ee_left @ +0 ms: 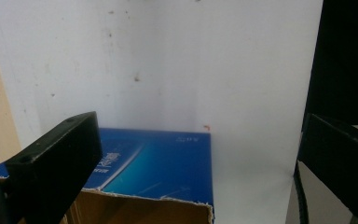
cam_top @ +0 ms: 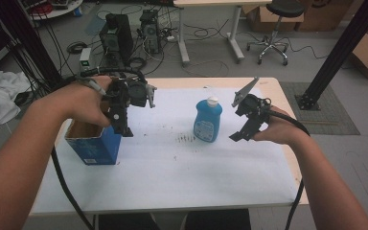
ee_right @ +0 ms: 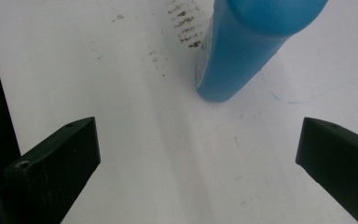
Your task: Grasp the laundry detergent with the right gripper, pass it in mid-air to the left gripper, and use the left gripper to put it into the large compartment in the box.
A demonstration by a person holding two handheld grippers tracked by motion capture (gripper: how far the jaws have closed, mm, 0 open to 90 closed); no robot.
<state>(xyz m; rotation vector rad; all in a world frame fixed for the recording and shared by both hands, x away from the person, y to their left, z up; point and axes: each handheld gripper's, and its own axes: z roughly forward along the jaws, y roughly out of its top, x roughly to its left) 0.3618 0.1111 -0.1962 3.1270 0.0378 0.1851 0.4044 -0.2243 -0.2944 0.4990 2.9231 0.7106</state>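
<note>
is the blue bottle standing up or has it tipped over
Upright. The blue bottle stands on its base on the white table, white cap on top, with neither gripper touching it.

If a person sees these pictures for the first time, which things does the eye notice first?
A blue bottle with a white cap stands upright near the middle of the white table. An open blue box sits at the left edge, under the open left hand-held gripper. The right hand-held gripper, also open, hangs beside the bottle.

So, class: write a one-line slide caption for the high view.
Two hand-held tongs hover open: left above a blue box, right beside a blue bottle.
</note>
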